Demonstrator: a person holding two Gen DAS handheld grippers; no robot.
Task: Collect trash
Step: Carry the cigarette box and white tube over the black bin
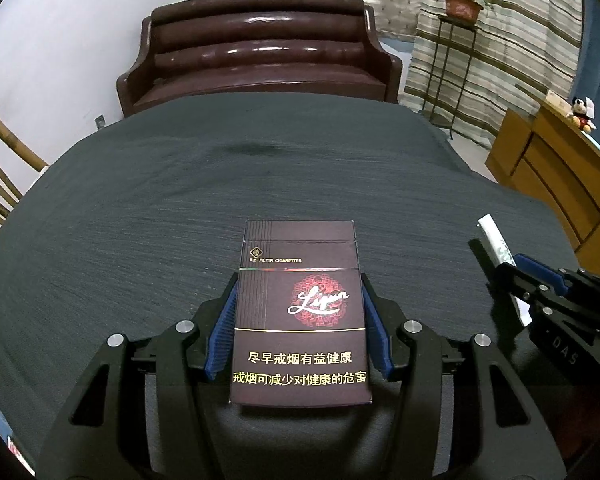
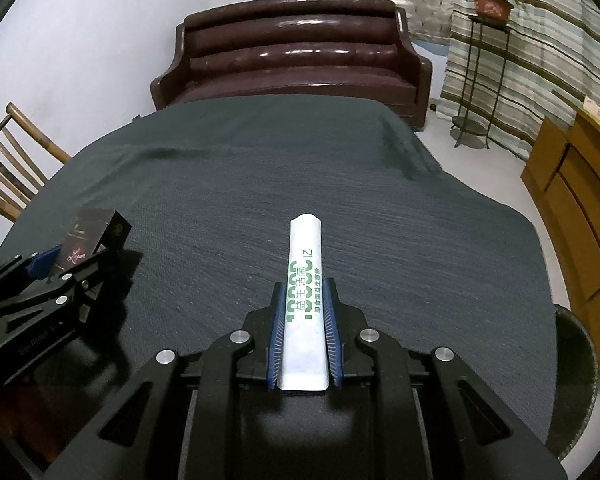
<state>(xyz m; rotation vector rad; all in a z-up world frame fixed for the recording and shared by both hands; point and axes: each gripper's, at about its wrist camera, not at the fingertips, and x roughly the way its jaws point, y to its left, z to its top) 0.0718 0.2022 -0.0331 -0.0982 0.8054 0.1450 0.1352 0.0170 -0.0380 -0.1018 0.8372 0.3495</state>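
Left wrist view: your left gripper (image 1: 300, 312) is clamped on the dark maroon cardboard cigarette pack (image 1: 300, 312), blue ribbed pads pressing both long edges, pack lying face up between the jaws w/ its bottom end toward the camera. Right wrist view: your right gripper (image 2: 304, 320) is closed on the white paper sachet stick w/ green print (image 2: 305, 300), pads tight on its lower half, top half poking out fwd. Both items sit above the dark grey woven tablecloth (image 2: 380, 200) on the table; can't tell if either touches the cloth.

Both pieces of trash look secured, so the step now is prob. carrying them to a bin – none is visible in either view, so look for it before you swing.

Tips:
- Keep both grips as they are; the pack is rigid but squeezing harder could crush it.
- The sachet is thin & floppy, held low – avoid fast turns or it may slide out.
- Lift both straight up off the cloth so you don't snag it.
- Grippers are near each other; move them apart first.
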